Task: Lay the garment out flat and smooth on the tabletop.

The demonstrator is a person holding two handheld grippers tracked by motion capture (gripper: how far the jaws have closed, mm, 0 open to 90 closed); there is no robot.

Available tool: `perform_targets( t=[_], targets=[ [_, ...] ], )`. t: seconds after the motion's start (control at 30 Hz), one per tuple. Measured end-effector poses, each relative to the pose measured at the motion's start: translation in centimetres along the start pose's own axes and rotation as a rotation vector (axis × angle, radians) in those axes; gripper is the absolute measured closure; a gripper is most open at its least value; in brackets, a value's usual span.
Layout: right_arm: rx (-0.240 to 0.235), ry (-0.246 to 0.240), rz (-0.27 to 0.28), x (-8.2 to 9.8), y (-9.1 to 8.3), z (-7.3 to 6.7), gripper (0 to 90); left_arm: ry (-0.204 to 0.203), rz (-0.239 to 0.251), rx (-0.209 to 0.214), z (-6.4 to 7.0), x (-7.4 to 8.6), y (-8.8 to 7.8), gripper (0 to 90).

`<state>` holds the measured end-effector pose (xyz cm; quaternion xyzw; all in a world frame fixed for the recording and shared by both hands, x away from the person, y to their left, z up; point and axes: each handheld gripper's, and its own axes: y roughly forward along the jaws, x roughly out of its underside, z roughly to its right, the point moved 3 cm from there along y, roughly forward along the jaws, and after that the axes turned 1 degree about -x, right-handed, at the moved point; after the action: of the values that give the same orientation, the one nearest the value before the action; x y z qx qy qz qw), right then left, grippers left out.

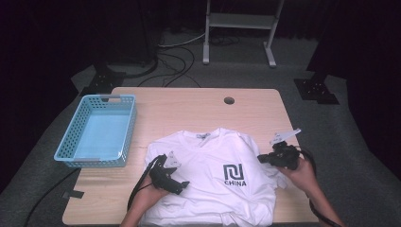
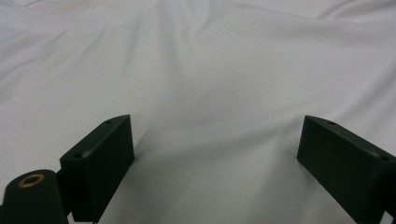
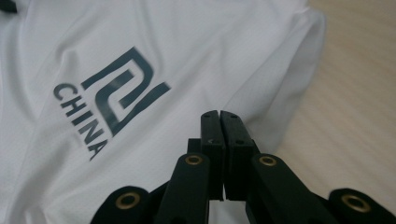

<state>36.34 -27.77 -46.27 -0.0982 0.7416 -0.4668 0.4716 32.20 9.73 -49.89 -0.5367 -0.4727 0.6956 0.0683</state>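
A white T-shirt point(image 1: 208, 175) with a dark "CHINA" logo point(image 1: 234, 174) lies face up on the near half of the wooden table point(image 1: 198, 109). My left gripper point(image 1: 182, 184) rests over the shirt's left side. Its jaws stand wide open, with only flat cloth point(image 2: 210, 60) beneath them in the left gripper view point(image 2: 212, 135). My right gripper point(image 1: 260, 158) is at the shirt's right edge, near the sleeve. In the right gripper view its jaws point(image 3: 219, 114) are pressed together with nothing between them, above the shirt point(image 3: 187, 56) and beside the logo point(image 3: 112, 98).
A light blue plastic basket point(image 1: 130, 127) stands on the table's left side with nothing in it. A round cable hole point(image 1: 229, 100) is near the far edge. A white metal stand point(image 1: 241, 21) and cables are on the floor beyond the table.
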Motion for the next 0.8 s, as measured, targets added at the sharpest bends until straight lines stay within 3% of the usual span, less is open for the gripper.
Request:
perform_targets(
  t=[0.13,0.27,0.47,0.67,0.8],
  targets=[
    [-0.013,-0.015,-0.076,0.9,2.0,-1.2,88.2,0.004,0.002,0.005,0.0,0.1,0.0,9.8],
    [-0.014,-0.008,-0.07,0.4,1.4,-1.4,80.0,0.006,0.003,0.008,0.0,0.1,-0.1,9.8],
    [0.035,0.013,-0.023,-0.8,-0.8,0.1,78.0,0.004,0.01,0.009,0.0,0.2,-0.1,9.8],
    [0.062,0.05,-0.09,0.0,-0.5,2.2,75.9,0.0,0.016,0.01,0.0,0.2,-0.1,9.9],
    [0.028,0.065,-0.122,1.2,-0.2,2.4,72.9,0.0,0.017,0.01,0.0,0.2,-0.1,9.9]
  ],
)
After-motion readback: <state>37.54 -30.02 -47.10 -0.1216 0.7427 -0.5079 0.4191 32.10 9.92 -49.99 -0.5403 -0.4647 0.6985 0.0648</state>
